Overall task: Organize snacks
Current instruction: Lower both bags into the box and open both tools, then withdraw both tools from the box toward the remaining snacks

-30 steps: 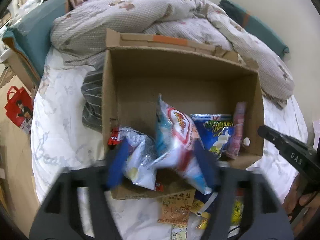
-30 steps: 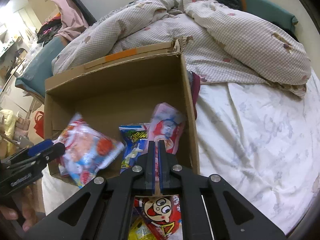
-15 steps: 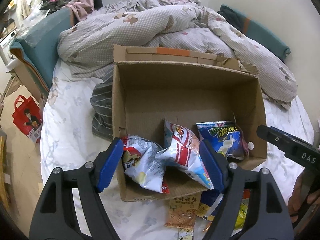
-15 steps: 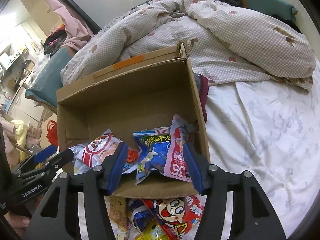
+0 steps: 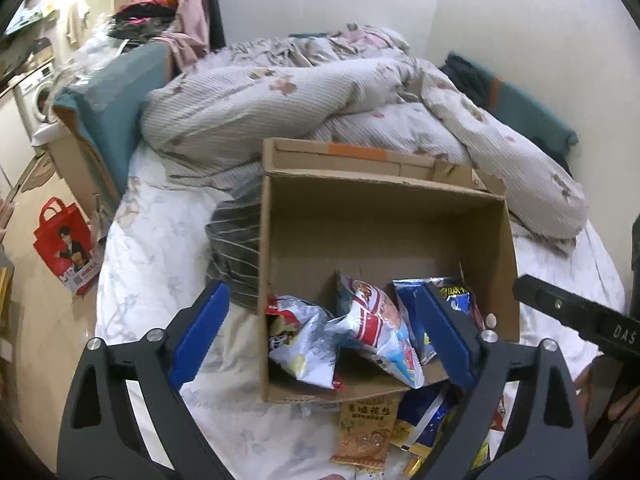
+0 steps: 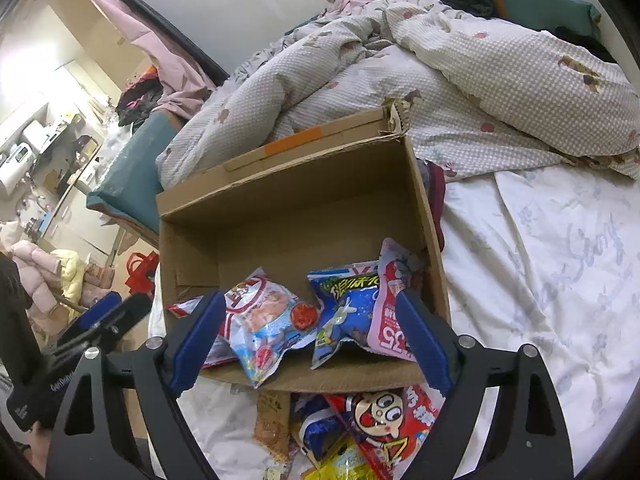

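Rumpled bedding surrounded the open brown cardboard box (image 6: 288, 216), which held four crinkly snack packets (image 6: 264, 324) piled at its near wall. Left gripper (image 5: 324, 336) and right gripper (image 6: 312, 340) had just spread wide, empty, apparently after dropping them; more loose packets (image 6: 384, 416) waited on the sheet in front.

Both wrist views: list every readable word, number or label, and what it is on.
"DAS": right gripper's arm.
"35": upside down on the pink snack packet.
"Cyan Robo…", cut off: left gripper's body.
Chinese print on the other snack packets and writing on the bedsheet: too blurred to read.
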Demonstrator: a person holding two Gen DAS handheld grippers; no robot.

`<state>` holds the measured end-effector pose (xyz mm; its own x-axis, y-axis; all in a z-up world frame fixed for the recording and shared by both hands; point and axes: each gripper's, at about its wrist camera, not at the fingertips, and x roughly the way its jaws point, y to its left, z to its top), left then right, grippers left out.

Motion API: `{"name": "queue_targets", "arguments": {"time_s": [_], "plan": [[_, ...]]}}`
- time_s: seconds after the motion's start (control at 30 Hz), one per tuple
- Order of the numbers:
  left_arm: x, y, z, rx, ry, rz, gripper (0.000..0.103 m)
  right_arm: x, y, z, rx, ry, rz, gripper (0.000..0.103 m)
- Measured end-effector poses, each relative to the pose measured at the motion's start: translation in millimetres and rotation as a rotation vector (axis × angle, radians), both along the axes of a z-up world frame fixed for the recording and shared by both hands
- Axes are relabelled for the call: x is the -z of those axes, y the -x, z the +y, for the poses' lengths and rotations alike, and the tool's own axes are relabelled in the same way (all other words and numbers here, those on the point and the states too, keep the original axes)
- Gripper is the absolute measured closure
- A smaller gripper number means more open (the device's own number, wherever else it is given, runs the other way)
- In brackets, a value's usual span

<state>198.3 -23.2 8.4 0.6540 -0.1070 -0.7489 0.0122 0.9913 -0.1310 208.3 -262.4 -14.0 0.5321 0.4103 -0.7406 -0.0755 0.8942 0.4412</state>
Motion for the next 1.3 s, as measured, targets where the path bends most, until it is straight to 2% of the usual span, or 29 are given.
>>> {"name": "queue_targets", "arguments": {"time_s": [0.37,1.0,1.3], "plan": [[-5.1,36.7,5.4,0.011,-0.017,-0.002,0.011,-15.0,38.3,-3.9,0.021,0.006,-0.019,0.014],[6.4,76.9,11.7,0.004,-0.047,0.057,0.011,3.9,86.1,-13.3,0.032,-0.015,0.07,0.014],[19.4,85.6,19.8,-0.035,-0.02,0.114,0.011,21.9,91.9,-25.0,0.082,-0.039,0.153,0.014]]}}
